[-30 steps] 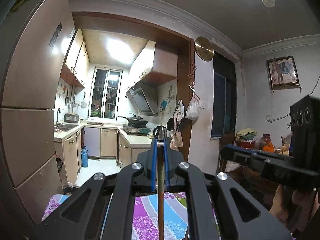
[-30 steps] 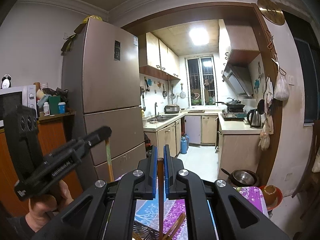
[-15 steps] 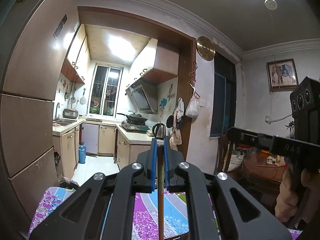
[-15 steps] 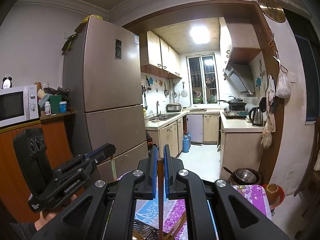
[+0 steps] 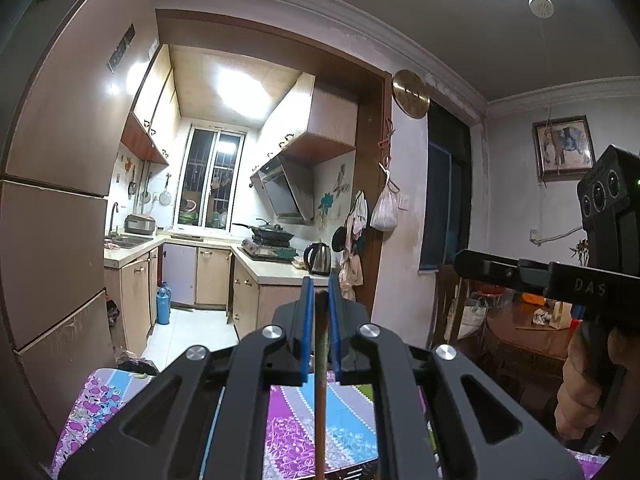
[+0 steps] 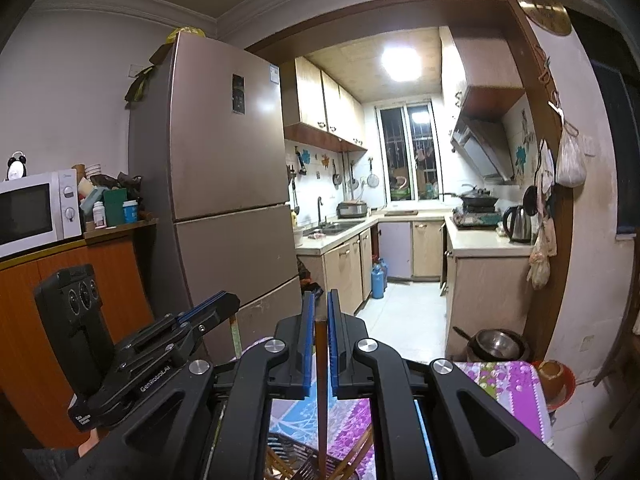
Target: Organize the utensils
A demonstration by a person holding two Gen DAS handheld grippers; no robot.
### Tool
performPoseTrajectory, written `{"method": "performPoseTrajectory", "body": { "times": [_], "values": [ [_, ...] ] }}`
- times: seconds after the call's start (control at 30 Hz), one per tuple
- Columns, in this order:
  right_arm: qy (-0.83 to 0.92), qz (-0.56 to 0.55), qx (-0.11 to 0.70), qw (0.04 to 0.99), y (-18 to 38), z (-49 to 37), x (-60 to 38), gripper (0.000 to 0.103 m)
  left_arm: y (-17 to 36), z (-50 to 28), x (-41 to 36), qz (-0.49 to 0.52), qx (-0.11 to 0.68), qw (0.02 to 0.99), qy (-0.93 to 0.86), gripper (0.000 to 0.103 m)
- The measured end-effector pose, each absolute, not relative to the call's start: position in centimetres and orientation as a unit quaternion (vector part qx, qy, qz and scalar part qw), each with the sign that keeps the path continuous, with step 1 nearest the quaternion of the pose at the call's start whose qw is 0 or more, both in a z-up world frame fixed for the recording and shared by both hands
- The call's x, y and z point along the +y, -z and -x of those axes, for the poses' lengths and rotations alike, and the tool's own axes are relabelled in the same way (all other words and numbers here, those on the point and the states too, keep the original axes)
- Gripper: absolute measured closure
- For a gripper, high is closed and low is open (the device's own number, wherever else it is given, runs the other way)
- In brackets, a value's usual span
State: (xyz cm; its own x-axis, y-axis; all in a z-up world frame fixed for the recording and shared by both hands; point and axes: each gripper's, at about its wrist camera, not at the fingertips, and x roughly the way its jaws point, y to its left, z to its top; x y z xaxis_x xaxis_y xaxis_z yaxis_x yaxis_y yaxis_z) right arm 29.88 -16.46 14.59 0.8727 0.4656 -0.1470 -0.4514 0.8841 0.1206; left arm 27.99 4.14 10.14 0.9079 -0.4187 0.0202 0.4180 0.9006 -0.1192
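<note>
Two chopsticks are hanging upright, one (image 5: 321,364) between the opening jaws of the left gripper (image 5: 319,312), one (image 6: 321,380) in the right gripper (image 6: 319,320), whose jaws are likewise parting, so both are wanting a straight drop into the dark basket (image 6: 288,452) beneath.

Both tools (image 5: 319,300) (image 6: 318,312) level, jaws seemingly opening

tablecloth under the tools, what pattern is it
The tablecloth has purple floral patches with blue, grey and green stripes; it shows best in the left wrist view.

fridge (image 6: 224,168), microwave (image 6: 36,210), kettle (image 5: 318,258), patterned tablecloth (image 5: 352,432).
</note>
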Motion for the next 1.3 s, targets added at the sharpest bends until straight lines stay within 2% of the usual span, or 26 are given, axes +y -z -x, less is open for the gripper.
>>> {"method": "performPoseTrajectory", "body": {
  "times": [0.03,0.07,0.17,0.27,0.33,0.37,0.4,0.43,0.47,0.5,0.63,0.8,1.07,1.3],
  "values": [
    [-0.236,-0.044,0.085,0.967,-14.6,-29.8,-16.6,0.069,-10.2,-27.9,4.3,0.06,0.003,0.975,0.212,0.079],
    [-0.237,-0.047,0.082,0.967,-14.7,-29.6,-16.7,0.065,-10.3,-27.8,4.4,0.06,0.002,0.976,0.209,0.068],
    [-0.235,-0.047,0.075,0.968,-15.3,-28.8,-16.9,0.06,-10.6,-27.2,5.0,0.059,-0.002,0.978,0.198,0.058],
    [-0.233,-0.044,0.06,0.97,-16.3,-27.3,-17.1,0.051,-11.3,-26.1,5.8,0.055,-0.009,0.983,0.177,0.049],
    [-0.231,-0.039,0.044,0.971,-17.2,-25.8,-17.2,0.037,-12.2,-24.9,6.3,0.049,-0.015,0.986,0.158,0.04],
    [-0.23,-0.034,0.034,0.972,-17.9,-24.7,-17.3,0.031,-12.6,-24.2,6.5,0.046,-0.019,0.988,0.148,0.03],
    [-0.227,-0.028,0.021,0.973,-18.5,-23.4,-17.4,0.021,-12.9,-23.3,6.9,0.043,-0.025,0.989,0.136,0.026],
    [-0.226,-0.023,0.012,0.974,-18.9,-22.4,-17.6,0.013,-13.4,-21.8,7.4,0.044,-0.037,0.991,0.122,0.018],
    [-0.223,-0.017,0.0,0.975,-19.4,-20.8,-17.8,0.009,-13.8,-20.5,7.8,0.046,-0.046,0.992,0.109,0.009],
    [-0.219,-0.012,-0.01,0.975,-19.7,-19.2,-18.0,0.005,-14.0,-19.1,8.3,0.047,-0.054,0.993,0.093,0.006],
    [-0.192,-0.017,-0.035,0.981,-18.8,-13.7,-19.3,0.004,-14.1,-12.8,10.2,0.051,-0.079,0.995,0.027,0.006],
    [-0.151,-0.022,-0.042,0.987,-13.9,-7.7,-19.9,0.004,-12.1,-6.8,11.5,0.053,-0.09,0.994,-0.016,0.006],
    [-0.12,-0.035,0.03,0.992,-4.6,-2.3,-18.0,0.005,-5.9,-2.5,9.8,0.054,-0.009,0.998,0.008,0.006],
    [-0.107,-0.041,0.059,0.992,-1.5,-0.1,-16.8,0.005,-2.5,-0.7,7.1,0.029,0.024,0.998,0.044,0.006]
  ]
}}
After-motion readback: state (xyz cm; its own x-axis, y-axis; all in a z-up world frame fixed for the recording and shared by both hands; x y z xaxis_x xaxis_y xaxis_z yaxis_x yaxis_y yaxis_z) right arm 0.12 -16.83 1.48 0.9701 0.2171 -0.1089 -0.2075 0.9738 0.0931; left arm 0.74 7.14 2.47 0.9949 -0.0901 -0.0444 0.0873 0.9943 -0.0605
